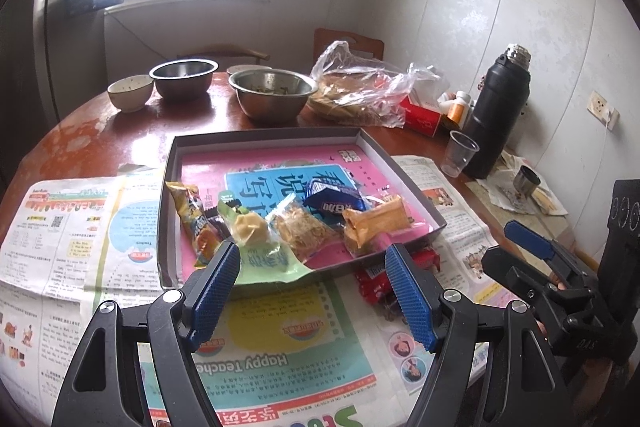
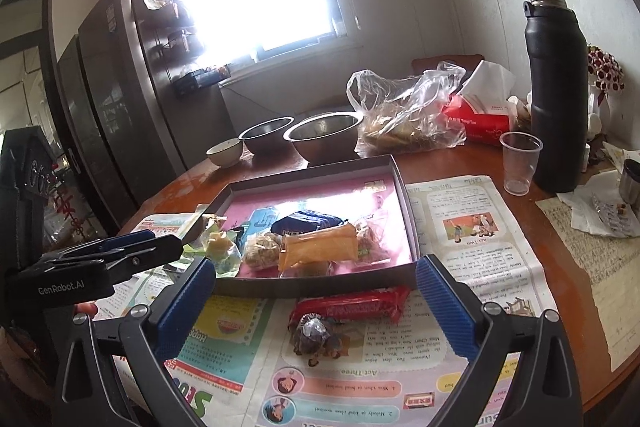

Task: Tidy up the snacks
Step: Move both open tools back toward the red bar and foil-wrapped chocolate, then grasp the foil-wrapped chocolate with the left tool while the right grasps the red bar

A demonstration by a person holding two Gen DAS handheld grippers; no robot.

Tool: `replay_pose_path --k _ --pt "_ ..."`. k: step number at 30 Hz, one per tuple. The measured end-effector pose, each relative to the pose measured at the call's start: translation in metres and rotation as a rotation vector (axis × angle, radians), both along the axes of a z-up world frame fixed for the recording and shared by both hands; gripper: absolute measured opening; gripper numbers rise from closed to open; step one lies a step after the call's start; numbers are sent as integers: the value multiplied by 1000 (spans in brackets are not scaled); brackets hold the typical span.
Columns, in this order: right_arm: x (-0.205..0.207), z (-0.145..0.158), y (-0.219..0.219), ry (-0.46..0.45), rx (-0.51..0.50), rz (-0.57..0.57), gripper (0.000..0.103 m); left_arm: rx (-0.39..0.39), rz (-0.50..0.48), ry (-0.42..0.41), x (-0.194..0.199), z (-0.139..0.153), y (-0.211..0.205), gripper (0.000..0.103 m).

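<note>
Both grippers are hovering over the newspaper (image 2: 460, 227) at the near side of a round wooden bench (image 1: 132, 131), pointing at a shallow grey tray (image 1: 280, 139) lined with a pink sheet.

Left gripper (image 1: 312, 267): fingers (image 1: 216, 287) are standing apart with nothing between the pads; their tips are sitting over the tray's near wall, above a pale green wrapper that is draping over that wall.

Right gripper (image 2: 316, 283): fingers (image 2: 444, 303) are also spread wide and empty. Between them, on the newspaper, a red snack packet (image 2: 352, 305) is lying just outside the tray's near wall, touching neither pad. A small foil-wrapped sweet in clear film (image 2: 316, 335) is lying just in front of the red packet.

Snacks inside the tray, crowded toward the near edge: a long yellow bar (image 1: 192, 215) at the left, a pale cake in the green wrapper (image 1: 248, 227), a clear bag of crumbly brown pieces (image 1: 304, 231), a dark blue packet (image 1: 332, 203) and an orange packet (image 1: 376, 223) at the right.

Beyond the tray: two steel bowls (image 1: 272, 91), a small ceramic bowl (image 1: 130, 93), a clear plastic bag with flatbread (image 1: 360, 95), a red tissue box (image 2: 480, 119), a clear plastic cup (image 2: 520, 163) and a tall black flask (image 2: 556, 91), all standing apart from the tray.
</note>
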State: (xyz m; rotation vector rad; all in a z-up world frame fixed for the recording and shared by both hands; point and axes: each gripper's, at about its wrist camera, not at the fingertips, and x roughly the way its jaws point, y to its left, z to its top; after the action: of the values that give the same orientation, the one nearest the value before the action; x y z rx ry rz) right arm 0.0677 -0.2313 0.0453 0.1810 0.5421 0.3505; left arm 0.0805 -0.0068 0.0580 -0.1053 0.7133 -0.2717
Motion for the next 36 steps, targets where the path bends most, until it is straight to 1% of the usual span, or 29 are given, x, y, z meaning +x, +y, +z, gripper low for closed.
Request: replay_pose_path --k 7,12,16,22,25,28,31,36 --pt "-3 -6 -7 21 -53 -15 101 9 0 29 -3 -8 -2 77" --pt "-6 -12 -15 34 -96 -39 101 1 -24 59 -4 -17 -8 77" --pt "-8 -18 -24 60 -111 -60 101 6 -49 80 -4 -23 -18 77" --pt "-10 -25 -33 82 -167 -92 101 18 -98 104 -4 -36 -41 77" --pt "-8 -29 -42 101 -168 -122 101 40 -123 118 -2 -44 -53 77" --pt "-4 -31 -50 119 -141 -136 101 57 -146 147 2 -53 -66 77" --pt "-3 -33 -52 126 -146 -136 101 49 -164 174 8 -60 -76 77" --pt "3 -39 -51 142 -151 -125 101 92 -190 180 12 -71 -95 77"
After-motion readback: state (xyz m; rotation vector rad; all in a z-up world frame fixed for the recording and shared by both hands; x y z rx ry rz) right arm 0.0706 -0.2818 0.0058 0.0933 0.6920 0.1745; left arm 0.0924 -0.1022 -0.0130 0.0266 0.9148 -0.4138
